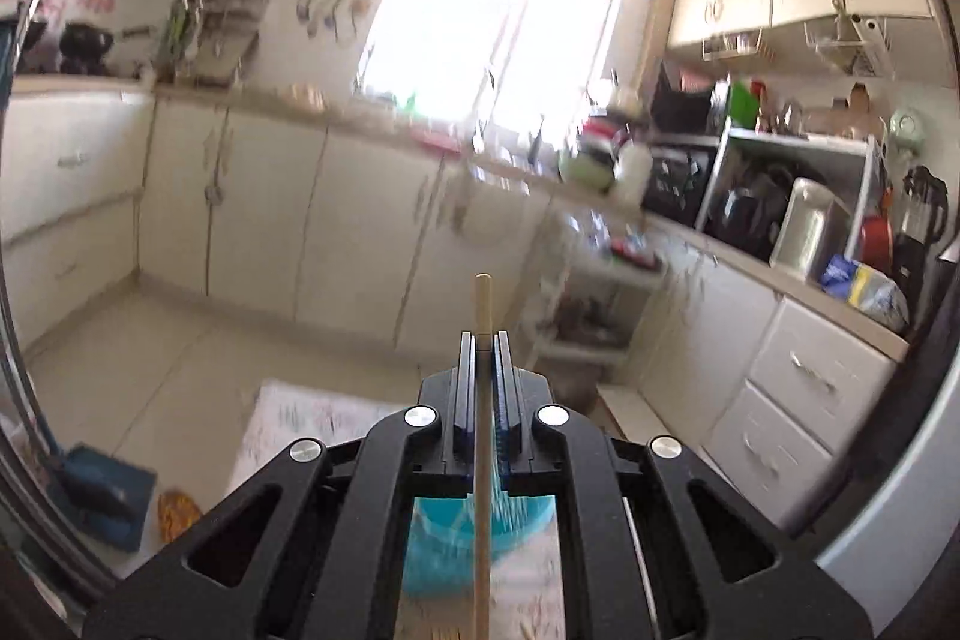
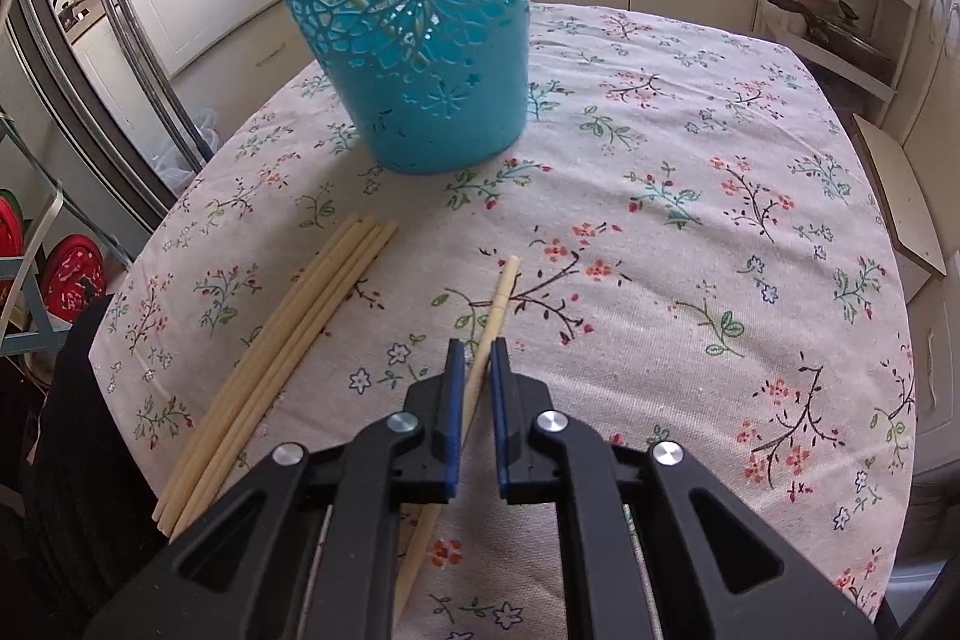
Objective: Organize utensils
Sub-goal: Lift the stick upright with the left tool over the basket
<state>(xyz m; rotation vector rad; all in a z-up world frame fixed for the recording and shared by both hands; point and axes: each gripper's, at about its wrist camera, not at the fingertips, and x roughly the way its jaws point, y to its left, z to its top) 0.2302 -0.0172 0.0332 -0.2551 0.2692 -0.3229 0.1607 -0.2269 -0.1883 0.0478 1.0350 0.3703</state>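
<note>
The left gripper is raised and points out across a kitchen, its fingers clamped tight on one pale chopstick. That stick runs straight down the middle of the left view, its blunt tip poking out past the fingertips. Below, glimpsed through the gripper frame, is the top of a blue holder, blurred. In the right view, a bench covered by a floral cloth fills the frame. At its left, a bundle of chopsticks lies flat, side by side and touching, slanting from the near left edge up towards the holder. The blue holder, with a cut-out flower pattern, stands upright at the far side of the bench, left of centre, apart from the bundle. Right of the bundle, a single chopstick lies on the cloth, tilted slightly right. The right gripper points down at it, its blue-padded fingers drawn narrow around the stick's middle, closed against it. The bench's right half holds only cloth.
</note>
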